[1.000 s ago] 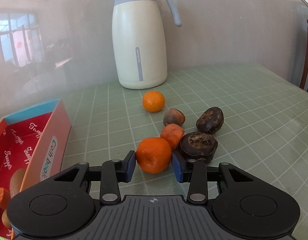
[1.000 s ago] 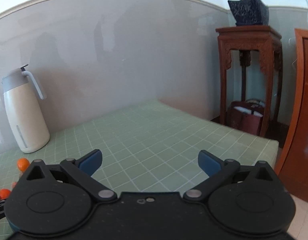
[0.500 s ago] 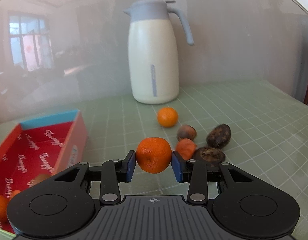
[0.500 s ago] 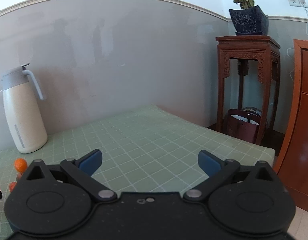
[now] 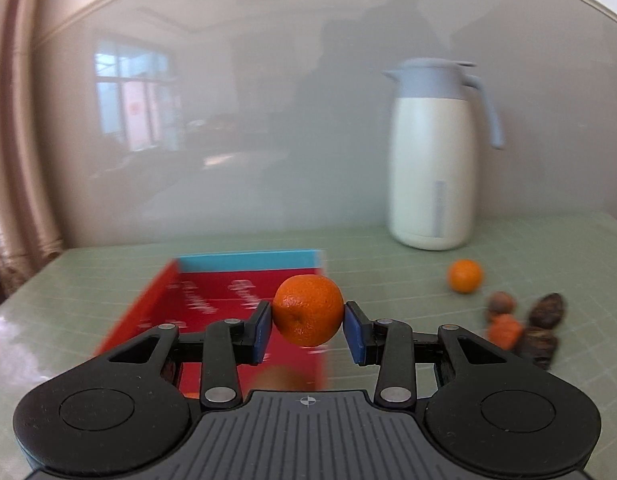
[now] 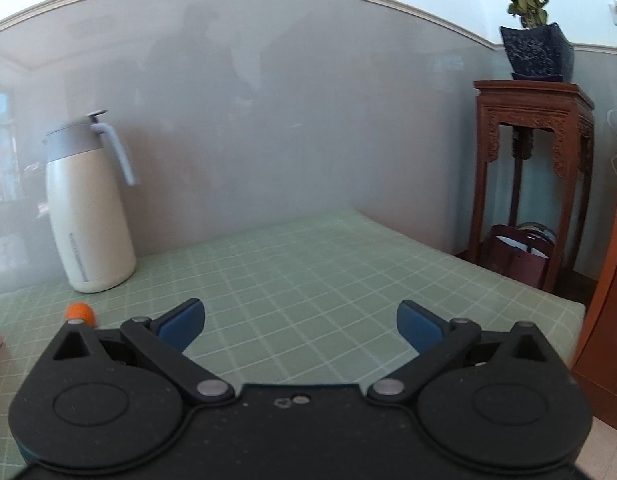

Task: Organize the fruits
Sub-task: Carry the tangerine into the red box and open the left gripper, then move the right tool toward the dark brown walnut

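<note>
1. Glossy grey wall panelling [image 5: 268, 140] runs behind the table, mirroring a window; a curtain [image 5: 12, 140] hangs at the left wrist view's edge.
2. Green checked cloth covers the table [image 6: 328, 272].
3. Beside the table, a carved wooden stand [image 6: 532, 160] carries a potted plant [image 6: 536, 48].
4. A cream jug [image 5: 434, 160] with a grey lid stands near the wall.
5. A red box [image 5: 212, 300] with a blue end lies open on the cloth.
6. The left gripper [image 5: 308, 330] is clenched on a mandarin [image 5: 308, 310], held above the box's right edge.
7. The right gripper [image 6: 300, 322] hangs released, jaws wide, nothing between them.
8. Another mandarin [image 5: 464, 276] and blurred dark fruits [image 5: 544, 320] sit right of the box.
</note>
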`<action>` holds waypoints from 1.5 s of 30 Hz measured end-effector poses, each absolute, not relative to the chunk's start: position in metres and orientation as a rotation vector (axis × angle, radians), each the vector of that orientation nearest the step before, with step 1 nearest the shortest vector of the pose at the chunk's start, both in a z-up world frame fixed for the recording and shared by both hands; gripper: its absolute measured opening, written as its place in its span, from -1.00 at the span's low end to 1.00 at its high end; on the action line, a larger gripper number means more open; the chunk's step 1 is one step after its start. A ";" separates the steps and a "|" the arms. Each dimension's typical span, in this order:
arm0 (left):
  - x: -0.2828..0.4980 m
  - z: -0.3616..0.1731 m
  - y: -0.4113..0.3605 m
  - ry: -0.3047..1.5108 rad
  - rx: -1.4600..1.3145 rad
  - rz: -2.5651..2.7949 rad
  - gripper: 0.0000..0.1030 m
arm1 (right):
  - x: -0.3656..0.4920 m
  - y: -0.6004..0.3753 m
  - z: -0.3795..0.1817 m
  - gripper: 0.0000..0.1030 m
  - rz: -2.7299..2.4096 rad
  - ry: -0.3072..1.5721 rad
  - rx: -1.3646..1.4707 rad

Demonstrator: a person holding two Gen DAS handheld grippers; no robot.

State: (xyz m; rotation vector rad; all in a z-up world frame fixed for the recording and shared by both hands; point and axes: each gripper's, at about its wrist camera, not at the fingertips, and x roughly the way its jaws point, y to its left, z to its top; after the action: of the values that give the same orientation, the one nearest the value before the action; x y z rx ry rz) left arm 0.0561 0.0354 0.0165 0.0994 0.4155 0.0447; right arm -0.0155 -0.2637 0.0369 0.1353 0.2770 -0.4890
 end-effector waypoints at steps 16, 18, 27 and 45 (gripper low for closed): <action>0.057 0.012 0.127 0.479 0.050 0.194 -0.24 | 0.008 -0.210 0.038 0.99 -0.364 0.293 0.094; 0.060 0.010 0.133 0.506 0.037 0.191 -0.24 | 0.010 -0.204 0.038 0.99 -0.351 0.296 0.089; 0.058 0.002 0.151 0.559 -0.013 0.180 -0.24 | 0.017 -0.185 0.039 0.99 -0.313 0.296 0.078; 0.032 0.017 0.148 0.429 -0.005 0.161 1.00 | 0.019 -0.175 0.037 0.99 -0.299 0.302 0.055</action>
State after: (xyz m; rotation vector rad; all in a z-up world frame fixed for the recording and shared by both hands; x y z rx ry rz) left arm 0.0322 0.1479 0.0175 -0.0046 0.4292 0.1614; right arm 0.0192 -0.1753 0.0371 0.0551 0.3023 -0.2988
